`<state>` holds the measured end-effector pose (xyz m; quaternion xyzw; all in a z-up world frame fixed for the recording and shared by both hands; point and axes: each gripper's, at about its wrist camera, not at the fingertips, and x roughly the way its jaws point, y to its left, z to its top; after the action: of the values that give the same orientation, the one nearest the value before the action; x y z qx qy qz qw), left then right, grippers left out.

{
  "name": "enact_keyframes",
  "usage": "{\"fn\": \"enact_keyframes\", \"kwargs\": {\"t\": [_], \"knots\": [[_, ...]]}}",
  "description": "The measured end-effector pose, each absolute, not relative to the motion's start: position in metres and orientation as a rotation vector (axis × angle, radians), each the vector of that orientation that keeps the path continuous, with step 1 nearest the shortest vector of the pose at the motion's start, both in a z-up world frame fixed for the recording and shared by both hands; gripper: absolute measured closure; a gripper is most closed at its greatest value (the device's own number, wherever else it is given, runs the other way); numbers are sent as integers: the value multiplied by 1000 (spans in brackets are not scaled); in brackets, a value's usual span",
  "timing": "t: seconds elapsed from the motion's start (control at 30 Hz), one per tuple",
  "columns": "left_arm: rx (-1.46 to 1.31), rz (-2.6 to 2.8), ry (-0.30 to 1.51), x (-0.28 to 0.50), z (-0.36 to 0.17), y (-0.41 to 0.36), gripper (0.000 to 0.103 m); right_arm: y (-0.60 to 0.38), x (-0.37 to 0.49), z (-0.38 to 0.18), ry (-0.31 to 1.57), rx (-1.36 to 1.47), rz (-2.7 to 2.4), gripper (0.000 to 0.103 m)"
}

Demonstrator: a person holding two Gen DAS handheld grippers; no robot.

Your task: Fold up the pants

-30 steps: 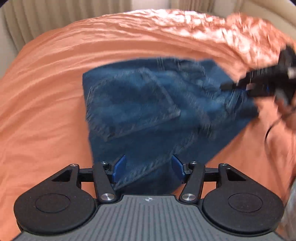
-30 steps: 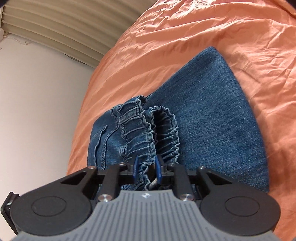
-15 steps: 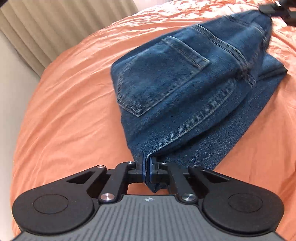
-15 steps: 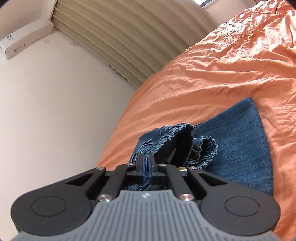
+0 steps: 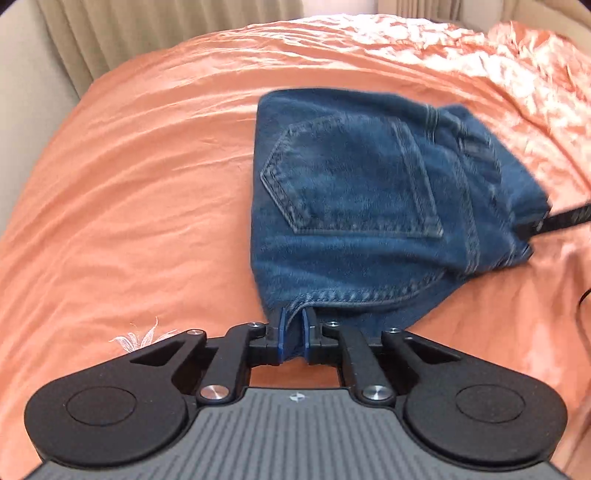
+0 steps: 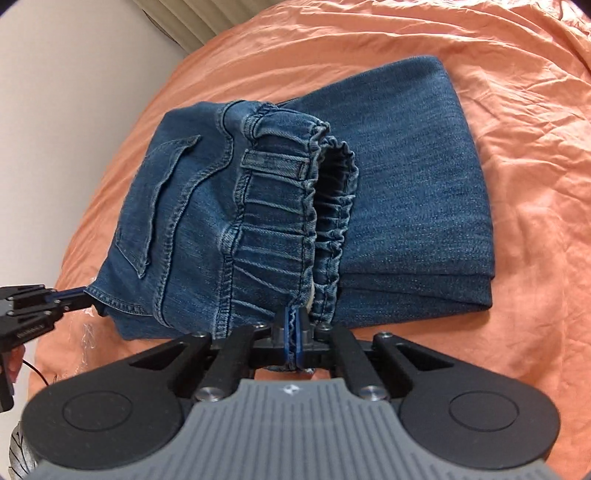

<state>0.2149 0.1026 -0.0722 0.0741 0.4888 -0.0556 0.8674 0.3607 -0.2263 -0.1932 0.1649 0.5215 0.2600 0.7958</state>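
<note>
Two hand-held grippers pinch one pair of blue denim pants [image 5: 354, 206] over an orange bedsheet [image 5: 147, 184]. In the left wrist view, the left hand-held gripper [image 5: 293, 334] sits at 6 o'clock, its blue pads drawn close together on a stitched corner of the denim, and the pants spread away from it toward 12 and 2 o'clock. A back pocket [image 5: 351, 181] faces up near the middle of the cloth. At 3 o'clock the right hand-held gripper [image 5: 535, 227] reaches in from the frame edge and meets the far corner of the pants; that side is blurred. A small white embroidered flower [image 5: 138, 336] lies on the sheet at 8 o'clock, just beside the left tool. Beige curtains [image 5: 166, 33] hang beyond the bed at 11 o'clock.

In the right wrist view, the right hand-held gripper [image 6: 294, 341] is clamped on the gathered elastic waistband [image 6: 280, 221], which rises from the pads toward 12 o'clock. The folded legs [image 6: 413, 184] lie flat on the sheet from 12 to 3 o'clock, under the waistband end. At 9 o'clock the left hand-held gripper [image 6: 79, 297] grips the hem corner at the pocket side, and a pale wall [image 6: 66, 92] shows at 10 o'clock
</note>
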Motion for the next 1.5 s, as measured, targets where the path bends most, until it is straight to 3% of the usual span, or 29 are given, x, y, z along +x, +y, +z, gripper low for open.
{"fn": "enact_keyframes", "kwargs": {"t": [0.1,0.23,0.3,0.53,0.73,0.9,1.3,1.5], "knots": [[67,-135,984,218,-54,110,84,-228,359,-189,1112,353,559,102],[-1,-136,941,231,-43,107,76,-244,355,-171,1051,417,574,91],[-26,-127,919,237,-44,107,75,-256,358,-162,1005,487,597,64],[-148,-98,882,278,-59,112,73,-273,407,-175,960,805,584,53],[-199,-89,880,306,-69,121,73,-265,437,-214,1034,956,559,55],[-264,-81,872,317,-79,134,73,-258,440,-217,1010,961,578,87],[-318,-127,772,322,-68,136,73,-243,446,-70,817,616,649,92],[-328,-169,759,333,-68,125,73,-284,467,-87,872,579,489,92]]}}
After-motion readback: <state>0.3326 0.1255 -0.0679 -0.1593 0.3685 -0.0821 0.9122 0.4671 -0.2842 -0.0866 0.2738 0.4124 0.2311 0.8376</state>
